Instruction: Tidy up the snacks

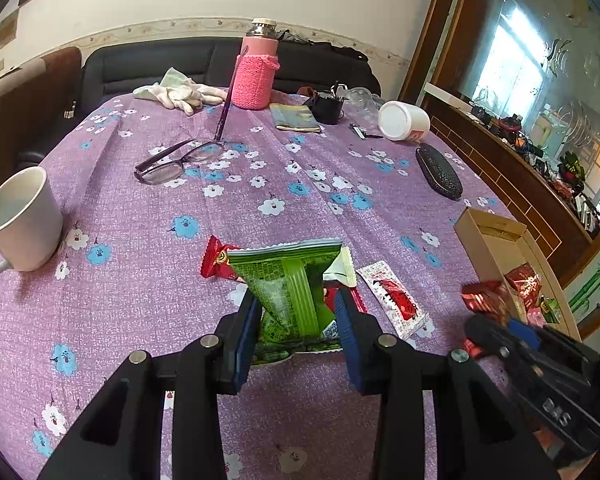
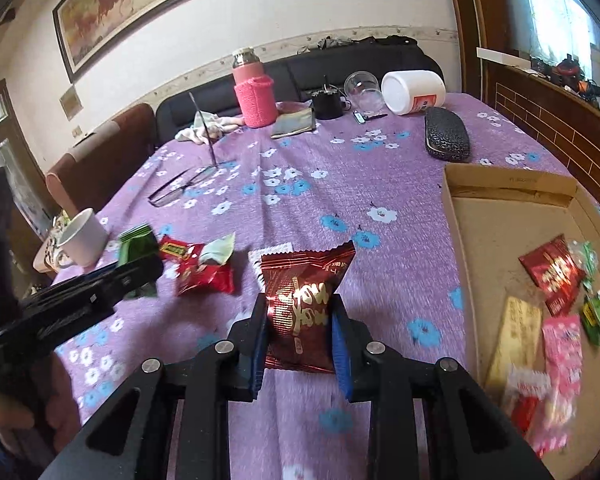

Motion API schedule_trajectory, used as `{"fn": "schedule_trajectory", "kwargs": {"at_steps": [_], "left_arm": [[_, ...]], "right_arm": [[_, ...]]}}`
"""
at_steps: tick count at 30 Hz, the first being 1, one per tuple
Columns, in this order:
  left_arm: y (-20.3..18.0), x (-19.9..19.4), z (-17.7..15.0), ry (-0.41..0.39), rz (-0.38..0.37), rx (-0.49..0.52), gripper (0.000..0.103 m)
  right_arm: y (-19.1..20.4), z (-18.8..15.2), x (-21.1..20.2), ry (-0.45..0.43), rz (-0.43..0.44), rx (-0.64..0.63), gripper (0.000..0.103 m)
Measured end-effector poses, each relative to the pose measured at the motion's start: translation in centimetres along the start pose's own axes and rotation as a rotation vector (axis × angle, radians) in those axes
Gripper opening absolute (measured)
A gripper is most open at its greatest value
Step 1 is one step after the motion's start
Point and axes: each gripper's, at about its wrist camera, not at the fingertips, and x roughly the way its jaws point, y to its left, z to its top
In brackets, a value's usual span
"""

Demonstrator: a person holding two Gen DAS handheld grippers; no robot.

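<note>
My left gripper (image 1: 296, 300) is shut on a green snack packet (image 1: 288, 280), held just above the purple flowered cloth. My right gripper (image 2: 300, 308) is shut on a dark red foil packet (image 2: 304, 284), its pads pressing both sides. To its right lies an open cardboard box (image 2: 500, 232) with several snacks inside. A red packet (image 1: 216, 260) and a white-and-red sachet (image 1: 392, 298) lie on the cloth near the left gripper. In the right wrist view, the left gripper (image 2: 148, 268) shows at the left edge with more red packets (image 2: 206, 274) beside it.
A white mug (image 1: 20, 220) stands at the left. Glasses (image 1: 180, 162) lie mid-table. Farther back are a pink flask (image 1: 256, 68), white gloves (image 1: 180, 94), a tipped white jar (image 1: 404, 120) and a dark glasses case (image 1: 438, 170). A sofa lies behind the table.
</note>
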Motion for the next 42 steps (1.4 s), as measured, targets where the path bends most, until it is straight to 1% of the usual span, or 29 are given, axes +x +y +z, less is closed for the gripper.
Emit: {"fn": "schedule_trajectory", "kwargs": {"at_steps": [4,9,14,22,35,42], "left_arm": [[-0.1,-0.2,0.0,-0.005,-0.011,-0.004,0.036],[-0.3,-0.2,-0.2,-0.006,-0.001,0.007,0.036],[-0.3,-0.4,-0.2,-0.019,0.007,0.006,0.036],[-0.6,-0.2,-0.3,-0.016,0.007,0.018,0.036],[-0.6,0.2,-0.4,-0.008,0.013,0.023,0.036],[-1.2,0.0,-0.6,-0.023,0.013,0.04,0.036]], "right_arm": [[0.3,-1.0,-1.0,-0.013,0.017,0.004,0.03],[0.5,-1.7,-0.9,-0.013,0.021,0.005,0.03],[0.2,-1.8,-0.5,-0.011,0.027,0.014,0.03],[-0.2,-1.9,-0.2,-0.015,0.033,0.021,0.03],[0.0,-2.1,-1.0,-0.043,0.036,0.007,0.03],[0.0,-2.0,-1.4,-0.055,0.05,0.007,0.03]]}}
